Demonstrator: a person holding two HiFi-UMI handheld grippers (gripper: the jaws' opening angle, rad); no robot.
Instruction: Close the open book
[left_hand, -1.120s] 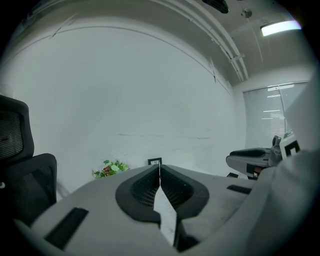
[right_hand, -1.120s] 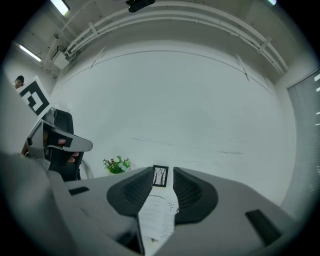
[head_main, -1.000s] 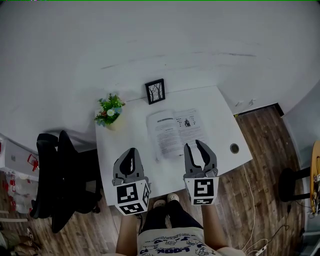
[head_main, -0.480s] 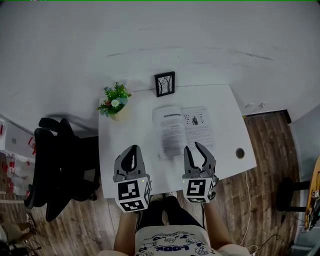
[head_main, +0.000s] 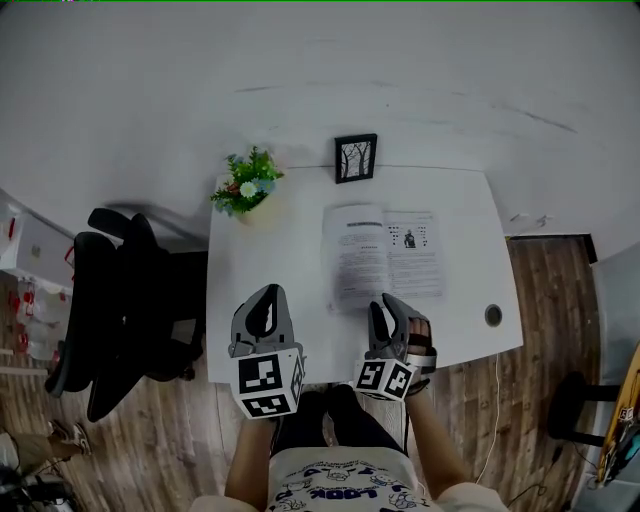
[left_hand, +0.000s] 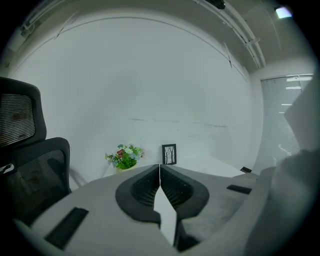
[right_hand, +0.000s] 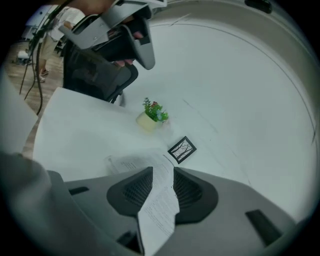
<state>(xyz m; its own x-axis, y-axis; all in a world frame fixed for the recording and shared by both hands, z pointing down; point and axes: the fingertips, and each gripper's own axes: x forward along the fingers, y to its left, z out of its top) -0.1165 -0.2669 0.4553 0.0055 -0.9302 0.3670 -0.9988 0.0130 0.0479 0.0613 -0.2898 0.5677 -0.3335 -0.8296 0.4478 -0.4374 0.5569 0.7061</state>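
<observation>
The open book (head_main: 385, 255) is laid flat on the white table (head_main: 265, 260), in front of a picture frame (head_main: 356, 158). The right gripper (head_main: 392, 310) is held near the book's front edge, its jaws parted with nothing grasped. The left gripper (head_main: 265, 305) is clenched on nothing.

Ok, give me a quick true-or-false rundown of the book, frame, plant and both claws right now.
The book lies open on the table. True.
The picture frame stands at the table's near edge. False: it stands at the far edge.
The plant is right of the book. False: it is left of it.
The left claw is shut and empty. True.
The right claw is clamped shut. False: its jaws stand apart.
</observation>
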